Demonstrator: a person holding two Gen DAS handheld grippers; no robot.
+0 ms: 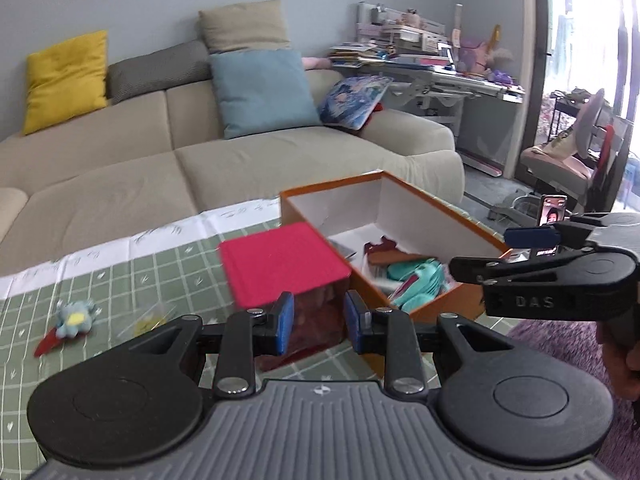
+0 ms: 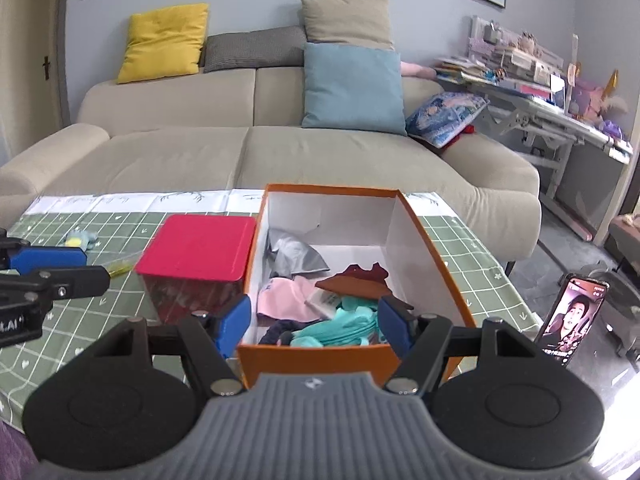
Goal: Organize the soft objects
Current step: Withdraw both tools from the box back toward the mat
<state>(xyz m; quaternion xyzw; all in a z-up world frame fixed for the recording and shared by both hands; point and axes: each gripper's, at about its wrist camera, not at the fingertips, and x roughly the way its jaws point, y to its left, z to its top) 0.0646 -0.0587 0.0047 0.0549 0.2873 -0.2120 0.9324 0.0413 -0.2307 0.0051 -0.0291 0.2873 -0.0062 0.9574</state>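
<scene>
Right now the risk is a jaw clipping the orange box (image 2: pixel 436 276) wall or the red-lidded tub (image 2: pixel 200 252) beside it on a careless reach. Soft items sit in the box; a small plush toy (image 1: pixel 74 317) lies apart on the tablecloth (image 1: pixel 120 272). Left gripper (image 1: pixel 319 322) tilts down at the tub, jaws narrowly apart, empty. Right gripper (image 2: pixel 314 322) tilts over the box, jaws wide, empty.

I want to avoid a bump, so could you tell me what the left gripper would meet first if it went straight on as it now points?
Most likely the red-lidded container: it sits straight ahead between the left gripper fingers, nothing held. Depth is hard to judge, but the orange box lies to the right of that line.
</scene>
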